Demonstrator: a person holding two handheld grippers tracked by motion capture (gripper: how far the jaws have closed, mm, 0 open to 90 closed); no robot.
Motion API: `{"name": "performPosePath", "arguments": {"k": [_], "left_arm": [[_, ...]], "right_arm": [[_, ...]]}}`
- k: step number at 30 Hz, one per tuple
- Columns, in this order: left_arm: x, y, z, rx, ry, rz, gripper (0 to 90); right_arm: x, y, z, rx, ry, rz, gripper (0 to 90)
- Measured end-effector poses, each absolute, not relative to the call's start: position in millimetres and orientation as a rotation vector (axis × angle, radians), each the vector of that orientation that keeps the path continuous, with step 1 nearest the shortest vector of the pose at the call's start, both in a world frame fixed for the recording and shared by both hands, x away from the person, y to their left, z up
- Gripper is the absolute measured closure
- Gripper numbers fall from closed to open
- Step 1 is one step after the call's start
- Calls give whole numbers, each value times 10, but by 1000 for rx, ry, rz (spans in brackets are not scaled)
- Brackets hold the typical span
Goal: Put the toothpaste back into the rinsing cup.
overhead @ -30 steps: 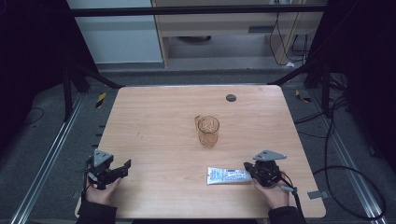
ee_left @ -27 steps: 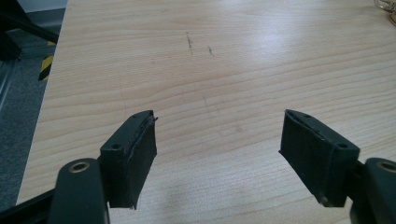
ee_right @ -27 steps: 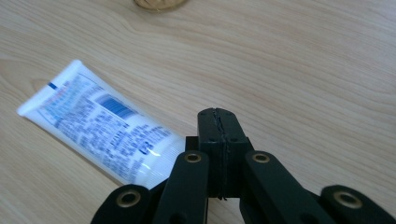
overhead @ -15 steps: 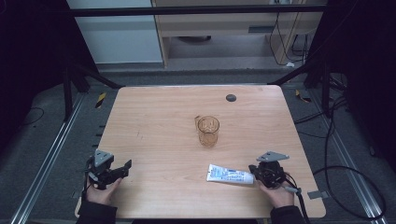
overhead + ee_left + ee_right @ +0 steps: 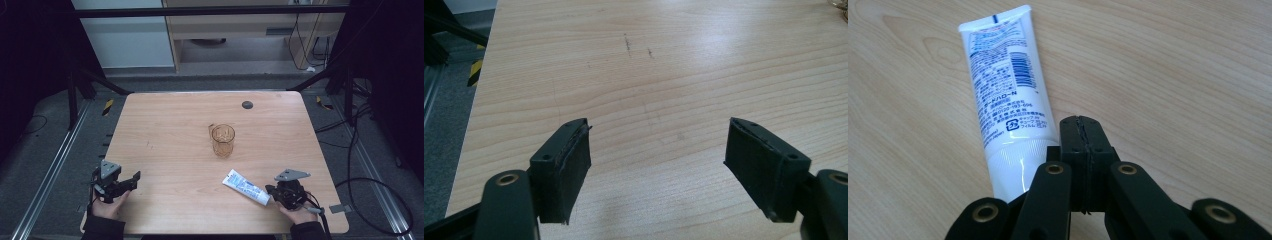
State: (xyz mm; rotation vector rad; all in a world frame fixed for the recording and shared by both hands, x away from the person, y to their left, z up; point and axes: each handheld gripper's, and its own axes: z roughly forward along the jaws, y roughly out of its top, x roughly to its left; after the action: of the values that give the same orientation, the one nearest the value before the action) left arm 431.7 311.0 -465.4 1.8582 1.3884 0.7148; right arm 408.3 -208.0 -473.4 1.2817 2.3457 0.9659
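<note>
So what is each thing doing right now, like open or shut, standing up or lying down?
Left gripper: open, jaws wide apart, nothing between them, over bare table.
Right gripper: shut, jaws pressed together, empty, beside the tube's cap end.
Tube: lying flat on the table, not gripped.
Glass cup: standing upright, looks empty.
Table: bare wood around the things.
</note>
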Motion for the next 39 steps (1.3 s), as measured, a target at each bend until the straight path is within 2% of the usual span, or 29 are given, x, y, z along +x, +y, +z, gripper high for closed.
{"name": "performPosePath", "arguments": {"k": [16,22,24,26,27,32,39], "left_arm": [[4320,3107,-4651,1860,1386,721,244],[4323,3117,-4655,1862,1382,715,242],[4328,3121,-4655,1860,1382,712,242],[4331,3120,-4658,1862,1382,711,241],[4334,3115,-4661,1869,1378,711,241],[4349,3107,-4676,1873,1380,695,239],[4350,3104,-4679,1881,1381,692,232]], "right_arm": [[4031,-1995,-4727,1253,2407,1002,898],[4032,-2031,-4661,1253,2329,1006,846],[4045,-2064,-4584,1261,2279,1014,772],[4049,-2070,-4557,1270,2267,1016,753],[4077,-2088,-4503,1256,2246,1025,690],[4139,-2081,-4384,1261,2230,1028,568],[4206,-1950,-4199,1232,2233,1028,507]]}}
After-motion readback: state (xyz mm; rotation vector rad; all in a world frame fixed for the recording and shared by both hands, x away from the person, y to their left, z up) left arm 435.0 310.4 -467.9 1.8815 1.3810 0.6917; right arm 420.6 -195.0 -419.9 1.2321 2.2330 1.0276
